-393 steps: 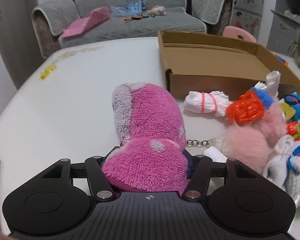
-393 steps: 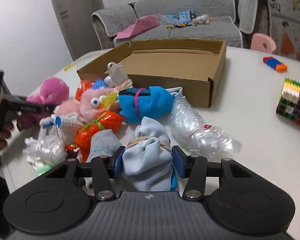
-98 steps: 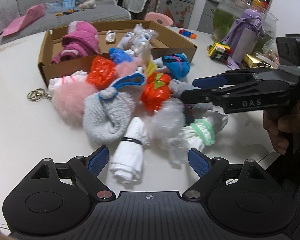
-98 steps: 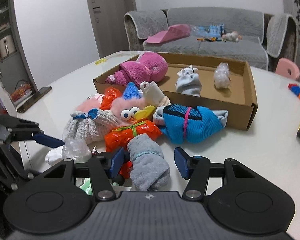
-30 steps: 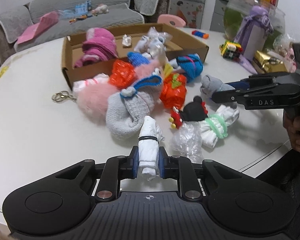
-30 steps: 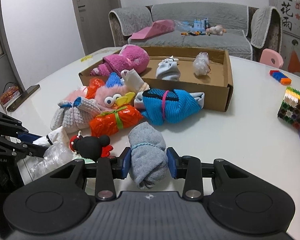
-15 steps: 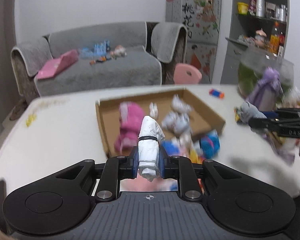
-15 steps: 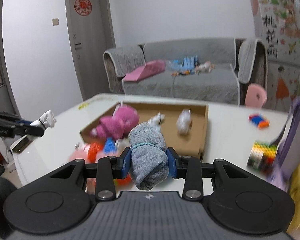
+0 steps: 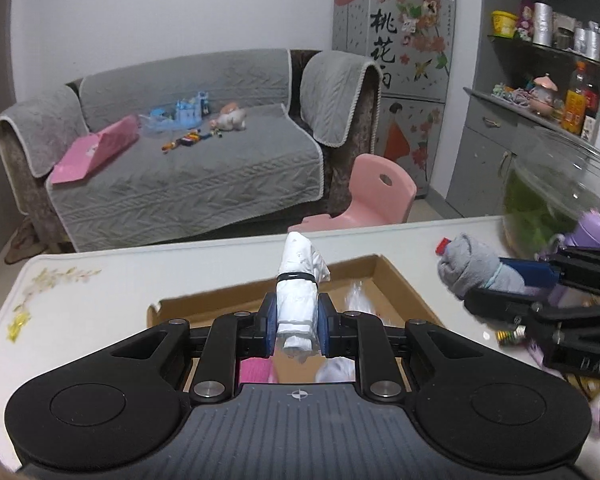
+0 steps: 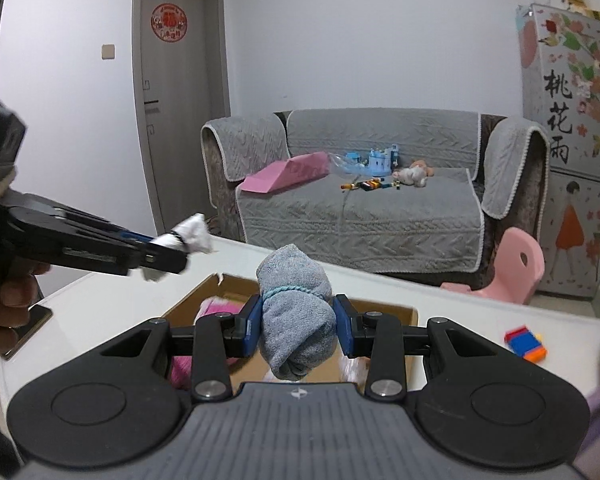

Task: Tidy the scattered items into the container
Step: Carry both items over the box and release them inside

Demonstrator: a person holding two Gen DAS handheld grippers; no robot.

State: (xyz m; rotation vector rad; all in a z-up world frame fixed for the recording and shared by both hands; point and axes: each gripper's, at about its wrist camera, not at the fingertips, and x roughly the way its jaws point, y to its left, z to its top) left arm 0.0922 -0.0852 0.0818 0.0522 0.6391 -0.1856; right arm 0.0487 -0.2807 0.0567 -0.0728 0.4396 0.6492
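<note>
The left gripper (image 9: pixel 298 326) is clamped on a white rolled bundle (image 9: pixel 298 300) bound with a black band; the bundle stands upright between the blue pads, above the cardboard box (image 9: pixel 396 280) on the white table (image 9: pixel 80 304). The right gripper (image 10: pixel 298 330) is clamped on a grey rolled sock (image 10: pixel 296 312) tied with a light-blue band, also held above the box. A pink plush item (image 10: pixel 210 306) lies inside the box.

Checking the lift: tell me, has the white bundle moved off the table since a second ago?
Yes. The white bundle, shut in the left gripper, has risen from the tabletop pile to above the cardboard box.
</note>
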